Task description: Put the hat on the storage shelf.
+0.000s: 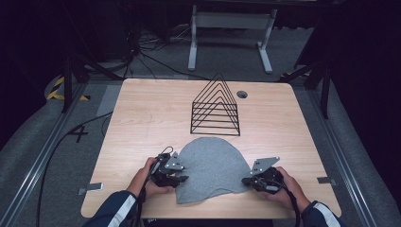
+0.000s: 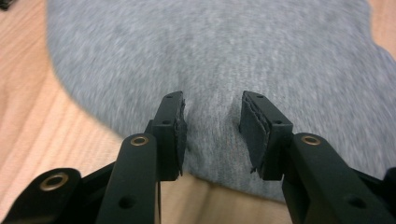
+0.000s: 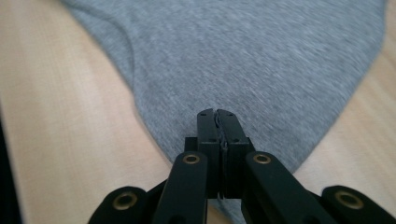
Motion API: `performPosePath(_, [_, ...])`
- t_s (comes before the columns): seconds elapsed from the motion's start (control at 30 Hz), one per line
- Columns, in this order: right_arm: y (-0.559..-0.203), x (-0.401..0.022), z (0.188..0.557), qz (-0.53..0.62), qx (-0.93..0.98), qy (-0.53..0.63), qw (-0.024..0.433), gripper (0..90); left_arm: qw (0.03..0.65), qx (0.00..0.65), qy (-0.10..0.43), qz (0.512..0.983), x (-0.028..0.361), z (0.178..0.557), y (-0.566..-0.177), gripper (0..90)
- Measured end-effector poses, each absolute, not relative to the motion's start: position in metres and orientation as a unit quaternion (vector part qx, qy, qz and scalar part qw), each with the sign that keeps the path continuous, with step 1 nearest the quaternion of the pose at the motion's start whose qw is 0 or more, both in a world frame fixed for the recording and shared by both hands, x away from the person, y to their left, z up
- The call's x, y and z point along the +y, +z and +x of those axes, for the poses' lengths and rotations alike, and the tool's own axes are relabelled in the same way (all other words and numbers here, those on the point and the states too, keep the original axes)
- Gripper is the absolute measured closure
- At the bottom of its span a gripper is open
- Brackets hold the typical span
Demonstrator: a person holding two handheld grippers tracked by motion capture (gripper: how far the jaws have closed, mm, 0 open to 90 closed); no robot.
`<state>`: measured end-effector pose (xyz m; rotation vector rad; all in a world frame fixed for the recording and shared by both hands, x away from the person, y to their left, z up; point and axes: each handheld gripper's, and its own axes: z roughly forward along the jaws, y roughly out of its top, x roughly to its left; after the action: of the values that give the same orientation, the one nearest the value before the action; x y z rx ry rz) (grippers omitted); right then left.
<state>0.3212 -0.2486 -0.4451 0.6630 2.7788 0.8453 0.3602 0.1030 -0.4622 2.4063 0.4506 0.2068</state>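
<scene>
A grey knit cloth point(image 1: 210, 165) lies flat on the wooden table point(image 1: 142, 113) near the front edge. My left gripper point(image 1: 184, 178) is at the cloth's left edge. In the left gripper view its jaws stand apart point(image 2: 212, 121) over the cloth point(image 2: 210, 46), with the fabric between the pads point(image 2: 254, 126) and not pinched. My right gripper point(image 1: 246, 181) is at the cloth's lower right corner. In the right gripper view its jaws are pressed together point(image 3: 217, 114) above the cloth point(image 3: 243, 56). No fold shows between them.
A black wire rack point(image 1: 215, 106) of triangular dividers stands behind the cloth at the table's middle. A round cable hole point(image 1: 242, 94) lies to its right near the back edge. Tape strips point(image 1: 90, 187) mark the front corners.
</scene>
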Motion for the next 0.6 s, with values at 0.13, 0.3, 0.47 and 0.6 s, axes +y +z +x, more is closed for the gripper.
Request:
performPosePath(0.13, [-0.447, -0.245, 0.310, 0.222, 0.927, 0.291, 0.087, 89.6, 0.340, 0.185, 0.078, 0.919, 0.104, 0.369, -0.463, 60.5])
performPosePath(0.3, [-0.448, -0.243, 0.304, 0.220, 0.926, 0.295, 0.085, 89.6, 0.342, 0.191, 0.083, 0.916, 0.104, 0.370, -0.463, 59.1])
performPosePath(0.47, [-0.445, -0.245, 0.308, 0.233, 0.918, 0.306, 0.100, 77.5, 0.350, 0.226, 0.096, 0.904, 0.108, 0.374, -0.461, 47.3])
performPosePath(0.6, [-0.433, -0.254, 0.321, 0.261, 0.896, 0.336, 0.127, 66.8, 0.351, 0.261, 0.101, 0.894, 0.112, 0.381, -0.460, 32.8])
